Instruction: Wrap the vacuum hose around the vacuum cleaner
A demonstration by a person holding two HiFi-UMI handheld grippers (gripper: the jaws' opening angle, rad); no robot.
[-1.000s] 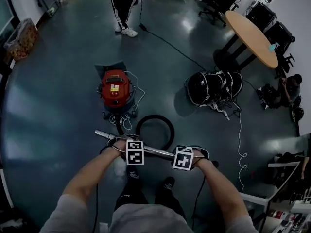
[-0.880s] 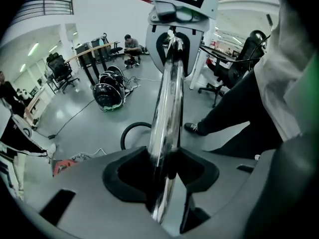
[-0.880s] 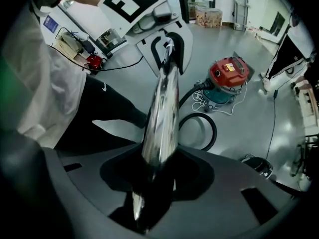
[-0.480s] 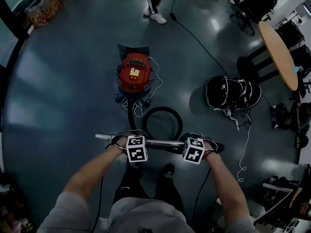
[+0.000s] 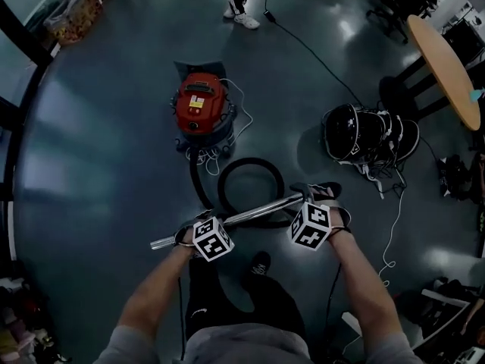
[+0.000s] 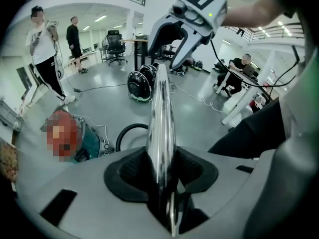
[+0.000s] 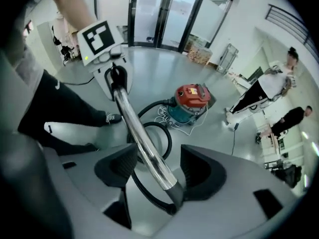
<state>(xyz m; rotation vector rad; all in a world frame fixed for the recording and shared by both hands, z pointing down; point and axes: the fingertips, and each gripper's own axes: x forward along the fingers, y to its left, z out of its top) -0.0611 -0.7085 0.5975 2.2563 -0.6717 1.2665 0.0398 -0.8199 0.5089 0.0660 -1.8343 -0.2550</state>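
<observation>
Clamping chrome wand (image 5: 250, 214) near its free end: left gripper (image 6: 160, 171), fingers (image 6: 124, 173) tight on it. Right gripper (image 7: 158, 169) fingers (image 7: 202, 171) just opened, standing apart, wand's hose end between them. Hose (image 5: 251, 161) looped on floor (image 5: 114, 165) just beyond the fingers. Vacuum cleaner (image 5: 198, 105) further out, hose not yet wrapped.

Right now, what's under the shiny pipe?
The black hose loops on the floor beneath the pipe, with a shoe nearby. The pipe covers a bit of the loop.

One vacuum cleaner (image 5: 198, 106), one hose (image 5: 251, 161)
</observation>
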